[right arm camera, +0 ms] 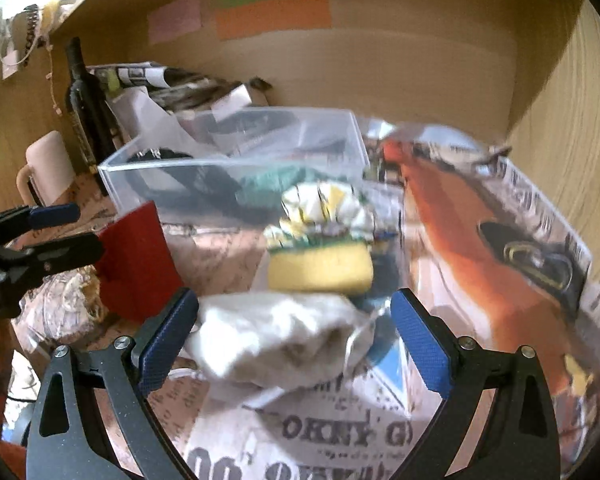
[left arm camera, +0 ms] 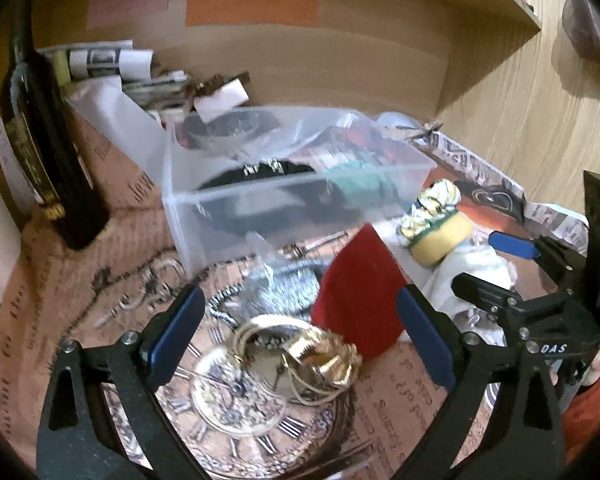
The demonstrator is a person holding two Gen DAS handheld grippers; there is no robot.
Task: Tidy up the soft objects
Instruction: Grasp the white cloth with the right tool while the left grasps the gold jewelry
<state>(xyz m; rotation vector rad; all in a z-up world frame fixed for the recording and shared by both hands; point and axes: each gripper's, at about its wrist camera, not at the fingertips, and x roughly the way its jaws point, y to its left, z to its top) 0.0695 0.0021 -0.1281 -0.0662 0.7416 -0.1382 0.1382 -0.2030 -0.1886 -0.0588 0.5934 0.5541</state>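
A clear plastic box (left arm camera: 236,208) (right arm camera: 236,168) stands on the printed paper and holds dark and green soft items. My left gripper (left arm camera: 300,336) is open above a gold ribbon bundle (left arm camera: 324,360), beside a red cloth piece (left arm camera: 360,292) (right arm camera: 136,264). My right gripper (right arm camera: 294,336) is open around a white cloth (right arm camera: 276,340) (left arm camera: 480,268). A yellow sponge (right arm camera: 320,268) (left arm camera: 440,236) with a patterned yellow-white cloth (right arm camera: 328,208) on top sits just beyond the white cloth. The right gripper also shows in the left wrist view (left arm camera: 496,264), and the left gripper shows in the right wrist view (right arm camera: 60,232).
A dark bottle (left arm camera: 40,152) (right arm camera: 84,104) stands at the left by the wooden back wall (left arm camera: 300,64). Rolled papers (left arm camera: 112,60) lie behind the box. A pink mug (right arm camera: 48,164) is at the left. A red car print (right arm camera: 480,240) covers the right side.
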